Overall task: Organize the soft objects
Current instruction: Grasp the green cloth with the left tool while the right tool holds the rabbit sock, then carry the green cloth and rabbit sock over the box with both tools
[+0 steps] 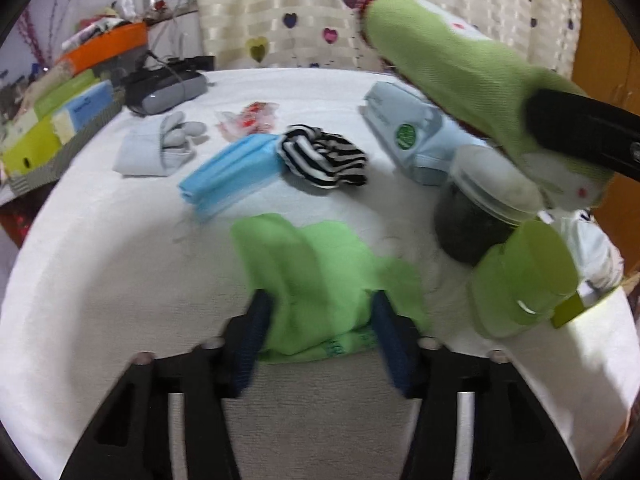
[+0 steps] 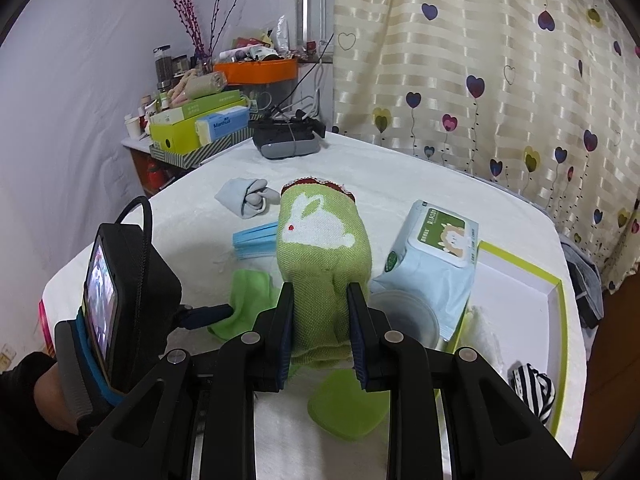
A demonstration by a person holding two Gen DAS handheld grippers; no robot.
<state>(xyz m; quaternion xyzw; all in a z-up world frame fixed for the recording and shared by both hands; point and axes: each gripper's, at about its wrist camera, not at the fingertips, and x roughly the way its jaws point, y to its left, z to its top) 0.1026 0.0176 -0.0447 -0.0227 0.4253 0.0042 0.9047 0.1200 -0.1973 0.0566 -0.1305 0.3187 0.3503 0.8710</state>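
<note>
So the green rabbit sock (image 2: 320, 256) is up in the air, pinched at its lower end between the fingers of the right gripper (image 2: 320, 332), which are closed snug on the knit. It hangs above the white table (image 2: 120, 240), right over the near edge of the white box with the green rim (image 2: 556, 292).

The left gripper (image 1: 316, 336) has its fingers around a bunched green cloth (image 1: 312, 264) lying on the table. They look partly closed against it, but it's blurry, so I can't tell if it's actually gripped.

Progress-wise I'd say early days. One striped cloth (image 2: 532, 392) appears to be sitting in the box already, plus something pale at the box's near end that I can't identify. Still out on the table: another striped bundle (image 1: 324, 156), the stack of blue face masks (image 1: 232, 176), and the grey rolled socks (image 1: 160, 148). The wet wipes pack (image 2: 432, 256) and the lidded jar (image 1: 476, 216) are crowding the box's near side, so dropping the sock in needs a bit of a reach past them.
</note>
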